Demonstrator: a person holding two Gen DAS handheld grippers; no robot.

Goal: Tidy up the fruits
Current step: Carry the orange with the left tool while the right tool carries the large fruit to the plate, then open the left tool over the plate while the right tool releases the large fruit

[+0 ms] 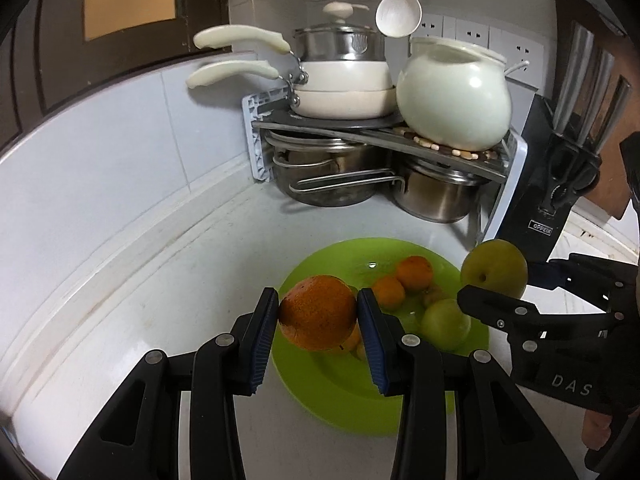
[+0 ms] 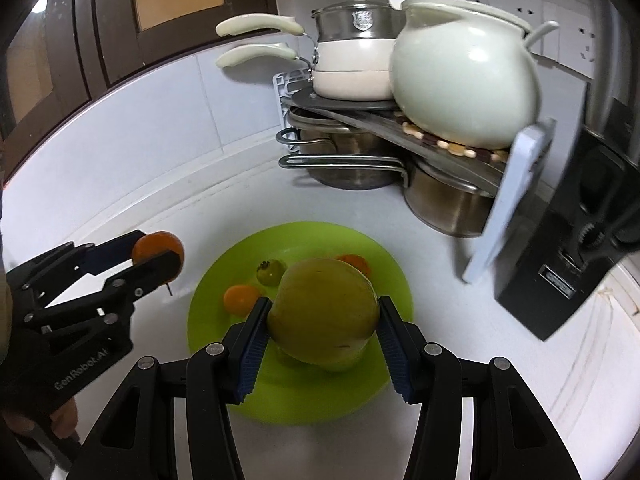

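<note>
A green plate (image 1: 340,392) lies on the white counter, also in the right wrist view (image 2: 304,396). My left gripper (image 1: 318,312) is shut on a large orange (image 1: 318,312) above the plate's left rim; it also shows in the right wrist view (image 2: 158,258). My right gripper (image 2: 323,318) is shut on a green apple (image 2: 323,316) above the plate; it shows in the left wrist view (image 1: 494,276) holding the apple (image 1: 494,268). On the plate lie two small oranges (image 1: 414,272), another green apple (image 1: 446,324) and a small green fruit (image 2: 271,272).
A corner rack (image 1: 384,128) at the back holds stacked white pans (image 1: 344,80), a white ceramic pot (image 1: 454,96) and steel pots (image 1: 436,196) beneath. A black knife block (image 1: 552,184) stands at the right. A white spoon (image 1: 398,4) hangs above. Tiled wall on the left.
</note>
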